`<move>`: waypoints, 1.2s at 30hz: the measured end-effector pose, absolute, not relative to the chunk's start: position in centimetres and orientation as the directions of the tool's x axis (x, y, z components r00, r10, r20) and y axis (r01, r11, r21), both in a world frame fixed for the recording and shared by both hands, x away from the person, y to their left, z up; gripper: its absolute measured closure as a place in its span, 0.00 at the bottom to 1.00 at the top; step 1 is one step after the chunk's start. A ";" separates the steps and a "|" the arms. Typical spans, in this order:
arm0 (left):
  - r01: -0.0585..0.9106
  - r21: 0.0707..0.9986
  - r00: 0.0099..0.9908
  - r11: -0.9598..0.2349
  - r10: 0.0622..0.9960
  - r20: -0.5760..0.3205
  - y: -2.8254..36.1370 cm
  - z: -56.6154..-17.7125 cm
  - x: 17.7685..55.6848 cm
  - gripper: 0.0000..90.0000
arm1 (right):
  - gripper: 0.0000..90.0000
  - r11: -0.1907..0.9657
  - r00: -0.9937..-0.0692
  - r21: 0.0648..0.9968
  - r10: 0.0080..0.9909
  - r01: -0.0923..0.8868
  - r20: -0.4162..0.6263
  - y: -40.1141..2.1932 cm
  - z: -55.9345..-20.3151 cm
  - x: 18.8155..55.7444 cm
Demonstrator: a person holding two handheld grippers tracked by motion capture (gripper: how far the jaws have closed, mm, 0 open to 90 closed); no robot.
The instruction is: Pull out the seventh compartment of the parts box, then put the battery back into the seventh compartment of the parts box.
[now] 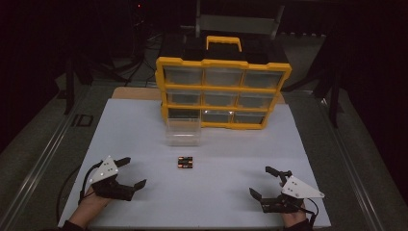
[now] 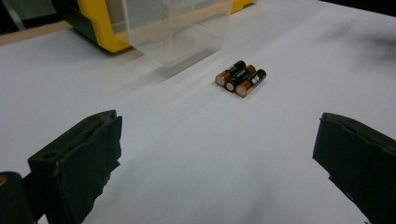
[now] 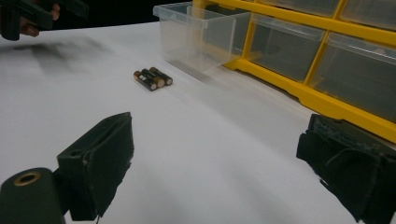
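We see three batteries (image 1: 184, 162) lying side by side, touching, on the white tabletop (image 1: 144, 130). They rest ahead of both grippers, roughly between them and well apart from each.

Left gripper (image 1: 131, 173): its fingers (image 2: 79, 158) stand wide apart with nothing between them, low over the tabletop. In the left gripper view the batteries (image 2: 240, 79) lie beyond the fingertips, ahead and slightly toward the right-hand finger.

Right gripper (image 1: 263, 182): its fingers (image 3: 100, 161) are likewise spread wide and hold nothing. In the right gripper view the batteries (image 3: 153, 78) lie well beyond the fingertips, just above the left-hand finger's line.

A clear bin (image 1: 183, 132) stands on the tabletop just past the batteries, farther from both sets of fingers. In the right gripper view we see it (image 3: 201, 35) open at the top. Behind it stands the yellow organiser (image 1: 223, 91), upright, with rows of clear drawers; its lower left slot looks dark. In the right gripper view the organiser (image 3: 317, 93) runs beyond the right-hand finger.
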State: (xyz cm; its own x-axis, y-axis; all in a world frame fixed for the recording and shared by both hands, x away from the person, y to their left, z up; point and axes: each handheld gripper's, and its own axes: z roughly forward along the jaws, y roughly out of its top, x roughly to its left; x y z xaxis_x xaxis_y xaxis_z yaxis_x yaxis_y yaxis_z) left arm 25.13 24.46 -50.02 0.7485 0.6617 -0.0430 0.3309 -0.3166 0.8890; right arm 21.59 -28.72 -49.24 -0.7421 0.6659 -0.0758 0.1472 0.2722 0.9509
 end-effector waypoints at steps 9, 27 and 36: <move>0.326 0.884 0.754 -0.336 0.656 -0.029 24.0 -50.7 25.0 0.00 | 0.09 0.280 -0.747 0.948 0.660 0.150 -0.077 -28.5 -49.3 21.6; 0.315 0.893 0.756 -0.322 0.654 -0.030 23.8 -50.6 24.9 0.00 | 0.09 0.281 -0.748 0.948 0.659 0.148 -0.078 -28.5 -49.3 21.6; 0.314 0.893 0.757 -0.323 0.653 -0.030 23.8 -50.2 24.9 0.00 | 0.09 0.283 -0.746 0.948 0.660 0.146 -0.082 -28.5 -49.2 21.6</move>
